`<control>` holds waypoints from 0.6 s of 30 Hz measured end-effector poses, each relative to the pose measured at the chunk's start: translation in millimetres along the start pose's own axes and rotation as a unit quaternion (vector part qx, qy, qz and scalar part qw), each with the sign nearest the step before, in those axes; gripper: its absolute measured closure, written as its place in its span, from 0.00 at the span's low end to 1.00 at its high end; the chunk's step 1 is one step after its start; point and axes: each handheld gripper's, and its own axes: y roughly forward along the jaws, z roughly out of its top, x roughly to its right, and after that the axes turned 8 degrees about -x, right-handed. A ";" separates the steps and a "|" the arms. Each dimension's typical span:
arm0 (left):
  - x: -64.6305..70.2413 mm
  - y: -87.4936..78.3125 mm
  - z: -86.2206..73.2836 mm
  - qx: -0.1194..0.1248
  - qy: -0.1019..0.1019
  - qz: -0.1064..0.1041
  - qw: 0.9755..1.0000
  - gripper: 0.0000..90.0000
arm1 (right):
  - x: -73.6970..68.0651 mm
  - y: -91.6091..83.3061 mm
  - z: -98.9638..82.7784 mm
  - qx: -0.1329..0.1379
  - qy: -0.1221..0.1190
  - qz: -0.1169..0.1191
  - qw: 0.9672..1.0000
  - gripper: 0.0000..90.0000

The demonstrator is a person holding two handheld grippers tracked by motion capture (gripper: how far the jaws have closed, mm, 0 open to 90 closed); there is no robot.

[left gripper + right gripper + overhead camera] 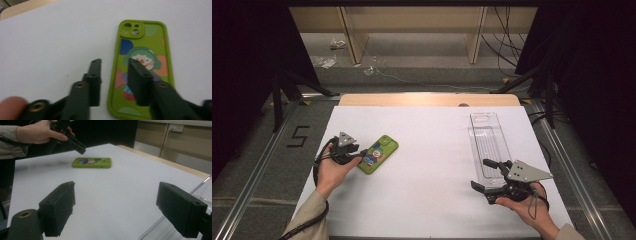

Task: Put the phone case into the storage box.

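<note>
Our left gripper (360,154) hangs with its jaws parted just above the near end of the green phone case (378,154), one jaw over its edge; our right gripper (484,175) is spread wide and empty beside the clear tray (488,142). We judge the approach is in hand; next we lower and straddle the case's edge. We count one case, one tray, two grippers, all on the white table (432,150).

White table (432,150): broad bare centre open to passage. Obstacles: green phone case (378,154) lying flat at left, directly under the left gripper (360,156); clear tray (488,142) at right, apparently touching the right gripper (487,175).
</note>
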 end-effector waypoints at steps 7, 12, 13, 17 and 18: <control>-6.0 12.4 -3.4 -0.043 -0.004 0.023 0.999 1.00 | 0.0 -0.2 0.0 0.000 0.001 0.000 1.000 0.19; -8.3 19.4 -6.8 -0.056 -0.004 0.017 0.998 1.00 | -0.1 -0.2 -0.1 -0.001 0.001 0.000 1.000 0.19; -8.0 20.5 -7.5 -0.057 -0.004 0.013 0.998 1.00 | -0.1 -0.2 -0.1 -0.001 0.001 0.001 1.000 0.19; -7.8 21.9 -8.3 -0.057 -0.005 0.011 0.998 1.00 | -0.2 -0.3 -0.1 -0.001 0.001 0.000 1.000 0.19; -8.1 21.7 -8.5 -0.059 -0.005 0.009 0.998 1.00 | -0.2 -0.2 -0.2 -0.002 0.001 0.000 1.000 0.19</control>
